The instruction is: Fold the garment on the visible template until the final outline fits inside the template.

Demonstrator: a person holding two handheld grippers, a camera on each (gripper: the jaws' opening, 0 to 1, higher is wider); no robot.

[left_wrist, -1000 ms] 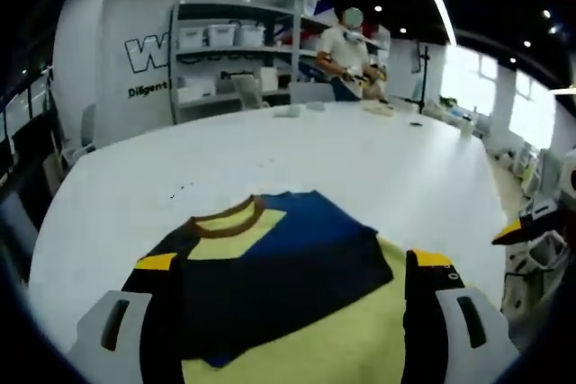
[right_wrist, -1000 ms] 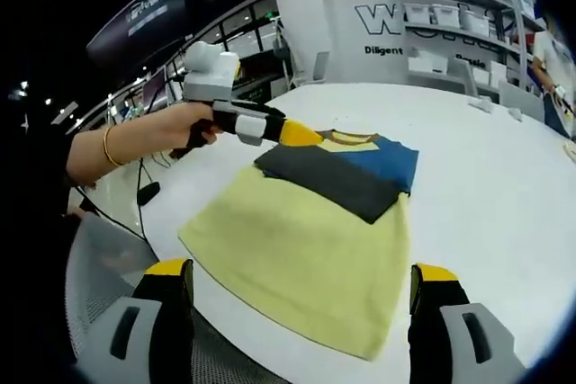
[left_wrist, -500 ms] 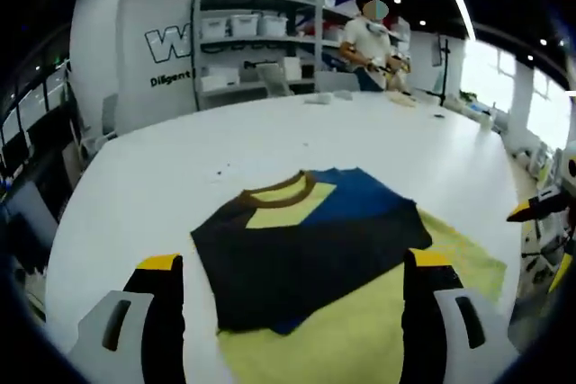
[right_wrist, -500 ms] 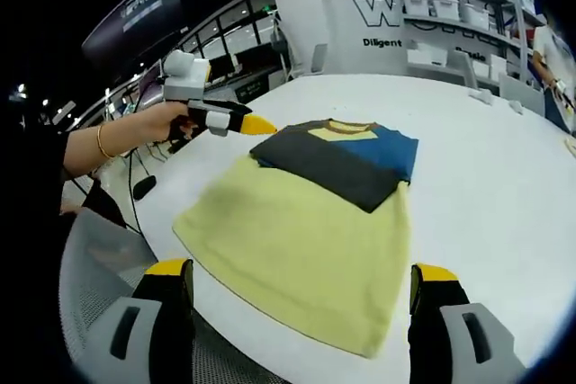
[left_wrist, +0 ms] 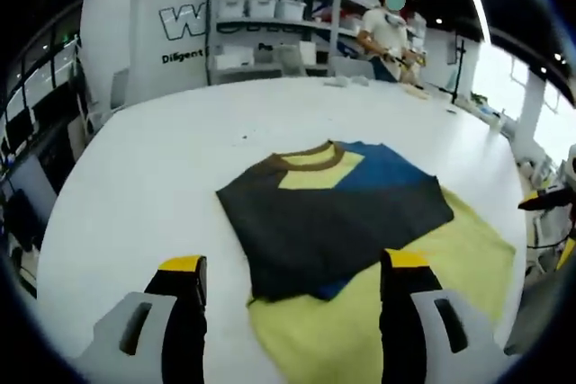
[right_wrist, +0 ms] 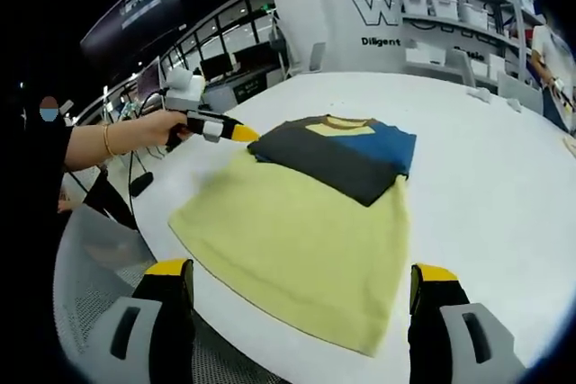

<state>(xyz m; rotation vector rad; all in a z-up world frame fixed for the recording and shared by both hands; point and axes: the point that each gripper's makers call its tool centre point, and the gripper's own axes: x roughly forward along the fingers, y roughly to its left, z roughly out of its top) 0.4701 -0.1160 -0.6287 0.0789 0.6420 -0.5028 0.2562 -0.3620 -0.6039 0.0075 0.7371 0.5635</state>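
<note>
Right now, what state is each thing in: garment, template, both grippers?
Garment: folded, lying flat on the template's far end, its blue edge at the template's side.
Template: yellow sheet, flat on the white table, mostly uncovered.
Left gripper: open, empty.
Right gripper: open, empty.

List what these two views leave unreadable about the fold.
- Yellow template: the part under the folded garment is covered in both views, so the fit cannot be checked.
- Template's near edge: cut off between the left gripper's jaws in the left gripper view.
- Wall lettering: cut off by shelving.
</note>
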